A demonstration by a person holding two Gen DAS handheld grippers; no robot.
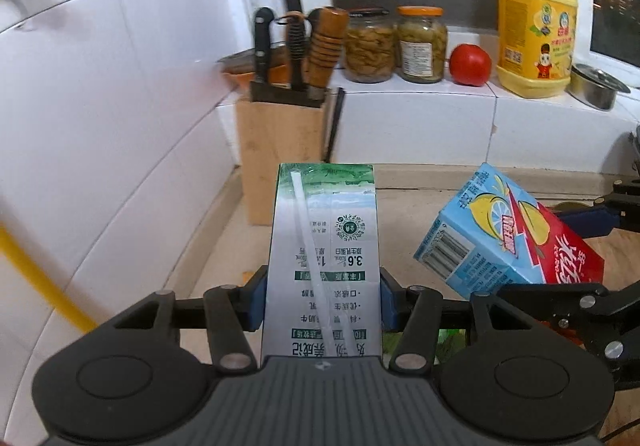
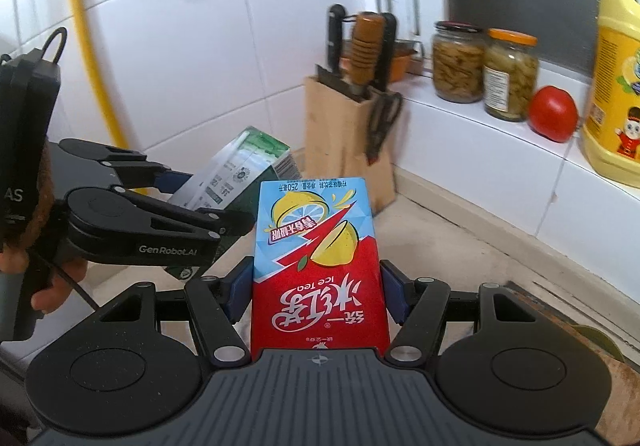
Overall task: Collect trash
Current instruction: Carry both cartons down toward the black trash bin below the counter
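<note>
My left gripper [image 1: 322,296] is shut on a green and white milk carton [image 1: 324,246], held above the beige counter with a straw taped along it. The carton also shows in the right wrist view [image 2: 236,174], with the left gripper [image 2: 208,202] around it. My right gripper [image 2: 316,286] is shut on a red and blue ice tea carton [image 2: 318,266], held above the counter. The ice tea carton also shows in the left wrist view [image 1: 508,230], close to the right of the milk carton.
A wooden knife block [image 1: 280,150] stands in the counter corner. On the tiled ledge [image 1: 420,102] are two pickle jars [image 1: 396,44], a tomato [image 1: 470,64], a yellow detergent jug [image 1: 534,22] and a steel pot [image 1: 596,84]. A yellow pipe [image 2: 86,42] runs down the white wall.
</note>
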